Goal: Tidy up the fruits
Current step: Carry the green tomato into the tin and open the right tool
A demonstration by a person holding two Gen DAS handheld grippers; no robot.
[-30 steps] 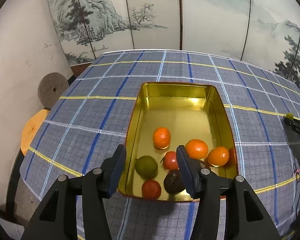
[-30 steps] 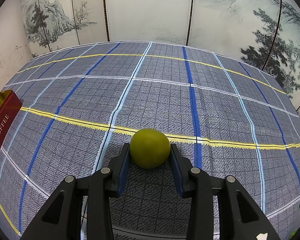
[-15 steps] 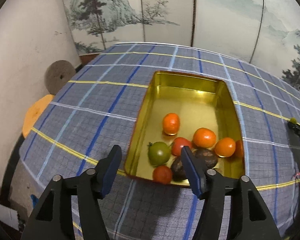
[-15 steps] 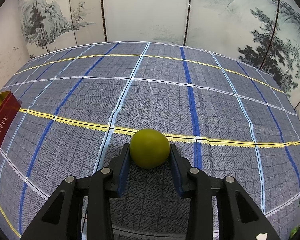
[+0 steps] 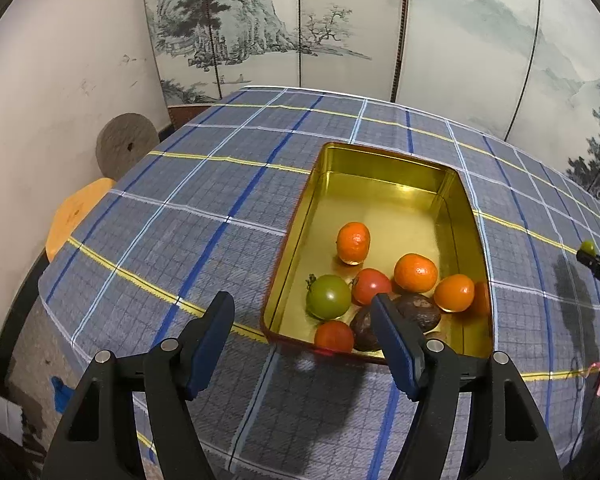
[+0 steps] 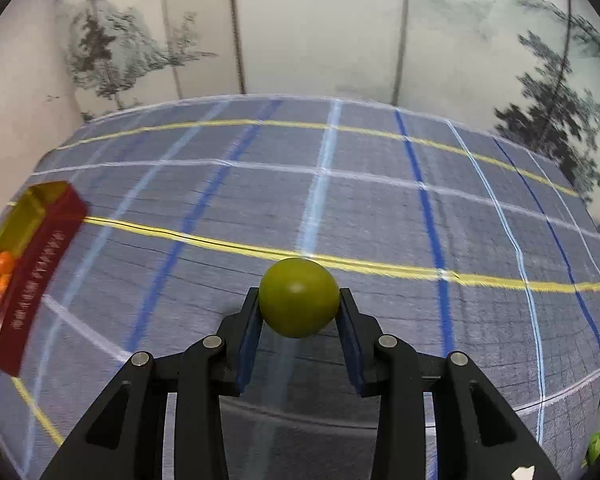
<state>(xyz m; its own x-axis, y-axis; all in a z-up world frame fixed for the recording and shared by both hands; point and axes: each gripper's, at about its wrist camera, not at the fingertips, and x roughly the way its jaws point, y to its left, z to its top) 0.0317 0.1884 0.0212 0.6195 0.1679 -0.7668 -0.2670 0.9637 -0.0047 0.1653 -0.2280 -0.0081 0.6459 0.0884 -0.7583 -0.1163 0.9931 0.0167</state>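
While the round olive-green fruit (image 6: pixel 299 303) sits pinched in my right gripper (image 6: pixel 299 320) above the plaid cloth (image 6: pixel 380 208), the gold rectangular tin (image 6: pixel 32 256) lies far to its left; my left gripper (image 5: pixel 300 340), empty, jaws opening, hangs just before that tin's near wall

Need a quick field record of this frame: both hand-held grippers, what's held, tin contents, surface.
left hand-held gripper: jaws opening, nothing between them, near end of tin
right hand-held gripper: shut on green ball
tin: gold inside, red outside, open, on tablecloth
tin contents: three oranges, green tomato, two red tomatoes, two dark brown fruits, all at near end
far end of tin: bare
tablecloth: blue-grey plaid
backdrop: painted screen
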